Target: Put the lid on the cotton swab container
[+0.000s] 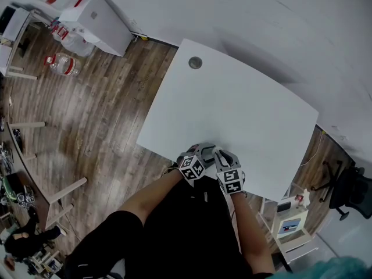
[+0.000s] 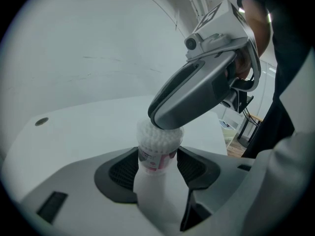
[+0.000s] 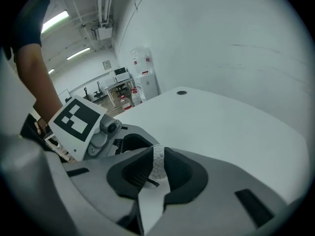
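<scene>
The cotton swab container [image 2: 157, 151] is a clear tube packed with white swabs, with a pink label. It stands upright between my left gripper's [image 2: 156, 167] jaws, whose pads press its sides. My right gripper [image 2: 165, 123] comes down from the upper right, and its tip rests on the container's top and hides it. I cannot make out a lid there. In the right gripper view, a white dotted surface [image 3: 157, 162] fills the narrow gap of the right gripper [image 3: 156, 167]. Whether the pads squeeze it is unclear. Both grippers [image 1: 204, 153] [image 1: 221, 156] meet at the table's near edge.
The white table [image 1: 232, 103] has a round cable hole [image 1: 195, 63] at its far corner. Water bottles [image 1: 61, 64] and a white cabinet [image 1: 99, 19] stand on the wooden floor to the left. A black chair [image 1: 349, 190] is at the right.
</scene>
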### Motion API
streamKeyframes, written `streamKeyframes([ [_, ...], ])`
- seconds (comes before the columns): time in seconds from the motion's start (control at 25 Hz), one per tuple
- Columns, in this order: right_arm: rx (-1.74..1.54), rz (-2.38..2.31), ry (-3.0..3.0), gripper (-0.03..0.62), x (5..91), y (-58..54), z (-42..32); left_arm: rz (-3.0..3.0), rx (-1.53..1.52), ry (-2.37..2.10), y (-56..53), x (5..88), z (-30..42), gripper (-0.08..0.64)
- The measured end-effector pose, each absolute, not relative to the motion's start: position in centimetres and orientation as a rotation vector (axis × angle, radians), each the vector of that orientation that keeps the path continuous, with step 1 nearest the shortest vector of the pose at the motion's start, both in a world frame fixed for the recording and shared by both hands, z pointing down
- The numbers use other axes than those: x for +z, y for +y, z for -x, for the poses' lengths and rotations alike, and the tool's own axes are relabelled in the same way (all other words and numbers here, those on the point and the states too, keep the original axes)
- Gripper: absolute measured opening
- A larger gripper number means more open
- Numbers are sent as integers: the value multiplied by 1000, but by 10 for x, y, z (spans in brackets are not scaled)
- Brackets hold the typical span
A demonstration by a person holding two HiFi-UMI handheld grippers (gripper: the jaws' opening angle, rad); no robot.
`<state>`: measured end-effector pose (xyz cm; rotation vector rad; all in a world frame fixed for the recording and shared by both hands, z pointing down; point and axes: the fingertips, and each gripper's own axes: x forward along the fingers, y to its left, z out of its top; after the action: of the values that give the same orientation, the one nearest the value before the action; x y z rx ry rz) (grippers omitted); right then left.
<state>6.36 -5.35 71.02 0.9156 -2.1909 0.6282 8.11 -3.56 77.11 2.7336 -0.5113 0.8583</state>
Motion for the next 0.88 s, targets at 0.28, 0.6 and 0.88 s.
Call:
streamKeyframes([
  [0.28, 513, -898, -2138, 77, 713, -54, -62, -2737, 852, -510, -37, 772, -81, 251],
  [0.6, 485, -951, -2105, 78, 713, -53, -60, -2730, 857, -524, -35, 772, -80, 252],
  [0.88, 546, -1087, -2206, 78, 695, -61, -63, -2709, 771, -547, -35, 765, -61, 264],
])
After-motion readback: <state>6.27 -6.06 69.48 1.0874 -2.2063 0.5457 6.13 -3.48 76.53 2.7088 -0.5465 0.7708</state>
